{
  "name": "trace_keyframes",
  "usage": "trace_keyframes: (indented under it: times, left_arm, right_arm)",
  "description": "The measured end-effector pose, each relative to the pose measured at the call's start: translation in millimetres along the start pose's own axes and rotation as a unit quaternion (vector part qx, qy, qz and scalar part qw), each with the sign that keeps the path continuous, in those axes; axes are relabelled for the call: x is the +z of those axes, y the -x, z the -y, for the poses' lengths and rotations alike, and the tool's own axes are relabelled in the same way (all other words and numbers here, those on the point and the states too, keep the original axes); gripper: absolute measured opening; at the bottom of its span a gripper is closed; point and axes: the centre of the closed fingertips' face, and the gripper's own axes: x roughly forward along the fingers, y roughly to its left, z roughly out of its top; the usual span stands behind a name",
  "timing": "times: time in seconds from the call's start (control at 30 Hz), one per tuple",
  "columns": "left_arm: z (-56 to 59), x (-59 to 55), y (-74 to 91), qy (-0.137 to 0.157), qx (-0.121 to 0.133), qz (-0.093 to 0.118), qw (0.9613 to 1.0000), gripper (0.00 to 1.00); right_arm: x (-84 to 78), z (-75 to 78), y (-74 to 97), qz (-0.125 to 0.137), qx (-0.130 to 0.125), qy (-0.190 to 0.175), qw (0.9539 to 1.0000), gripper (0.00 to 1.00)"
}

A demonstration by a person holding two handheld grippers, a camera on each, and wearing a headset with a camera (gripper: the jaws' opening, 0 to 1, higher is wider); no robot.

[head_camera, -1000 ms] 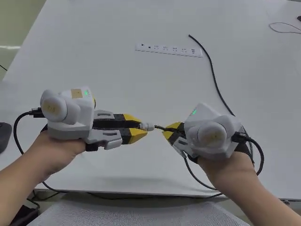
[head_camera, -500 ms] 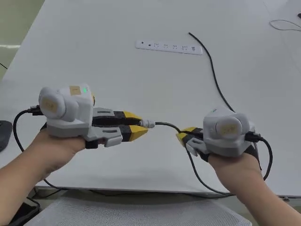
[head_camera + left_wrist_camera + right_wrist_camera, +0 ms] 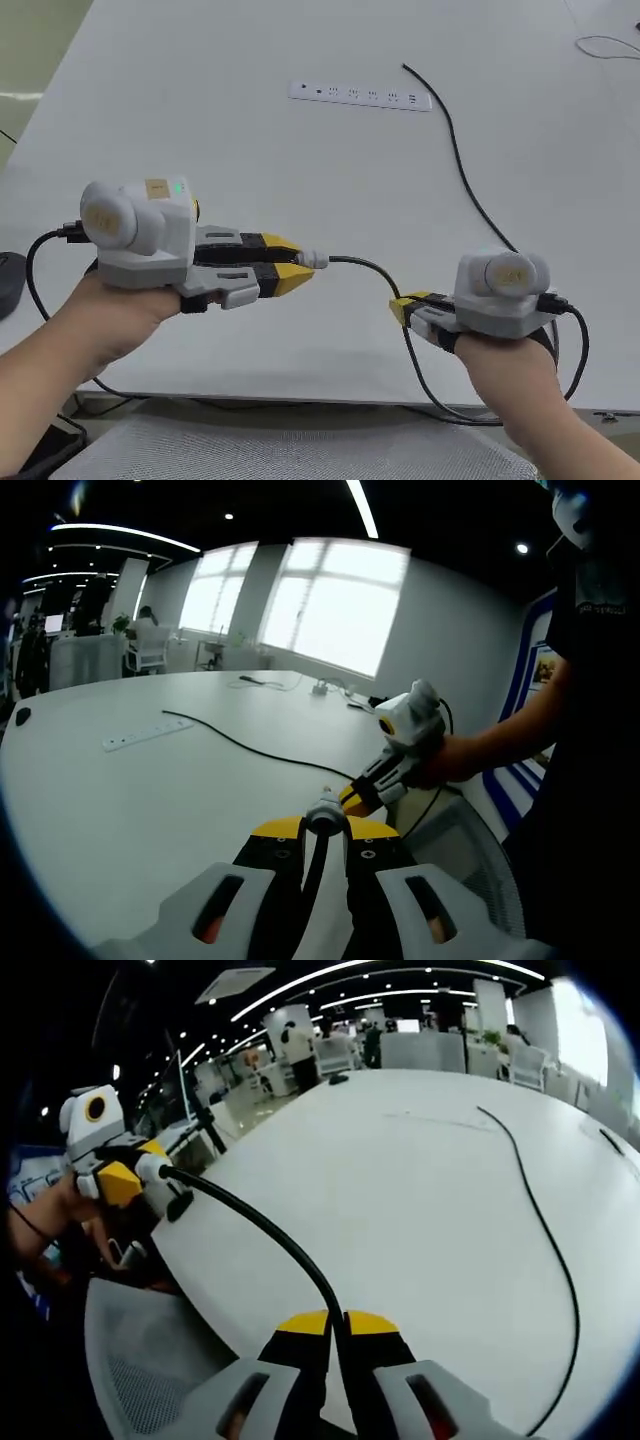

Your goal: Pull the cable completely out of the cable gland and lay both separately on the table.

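Now right gripper [image 3: 400, 305], pinching cable [image 3: 365, 265], is farther right of left gripper [image 3: 303, 270] pinching gland [image 3: 316, 262]; cable partly out, not free.

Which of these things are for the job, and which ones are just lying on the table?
For the job: cable gland, gripped in the left tongs; cable, gripped in the right tongs.
Just lying about: power strip; long black cord; thin white wire.
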Motion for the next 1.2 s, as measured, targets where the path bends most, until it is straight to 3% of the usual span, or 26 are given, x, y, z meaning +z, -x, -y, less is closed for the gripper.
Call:
trace_keyframes:
  times: [0.47,0.53,0.67,0.73,0.8,0.83,1.0,1.13,1.2]
  left_arm:
    - [-4.3,1.5,3.0,0.003,0.006,0.002,1.0000,0.15]
    - [-5.9,1.1,4.1,0.004,0.009,0.002,0.9999,0.15]
    - [-5.6,0.4,4.9,0.006,0.009,0.000,0.9999,0.15]
    - [-5.4,-0.4,5.0,0.007,0.009,-0.001,0.9999,0.15]
    - [-5.1,-0.9,4.8,0.009,0.009,-0.001,0.9999,0.15]
    - [-4.7,-1.2,4.4,0.009,0.008,-0.002,0.9999,0.15]
    - [-4.1,-1.2,2.9,0.007,0.007,-0.004,0.9999,0.15]
    - [-2.9,0.4,1.9,0.007,0.005,-0.003,1.0000,0.15]
    - [-2.3,0.4,1.1,0.006,0.004,-0.005,1.0000,0.15]
  right_arm:
    - [15.8,-9.8,10.6,0.028,0.013,0.027,0.9992,0.02]
    - [22.3,-14.8,15.2,0.036,0.017,0.039,0.9984,0.05]
    - [42.5,-29.7,26.8,0.058,0.030,0.098,0.9931,0.16]
    - [57.9,-41.5,32.0,0.071,0.030,0.158,0.9845,0.20]
    - [68.4,-53.4,34.2,0.071,0.029,0.215,0.9735,0.21]
    - [75.1,-62.8,34.1,0.075,0.033,0.246,0.9658,0.21]
    - [86.2,-89.4,27.5,0.067,0.039,0.340,0.9371,0.19]
    - [82.7,-99.5,17.5,0.057,0.049,0.353,0.9326,0.15]
    - [82.4,-101.2,14.6,0.054,0.047,0.370,0.9264,0.14]
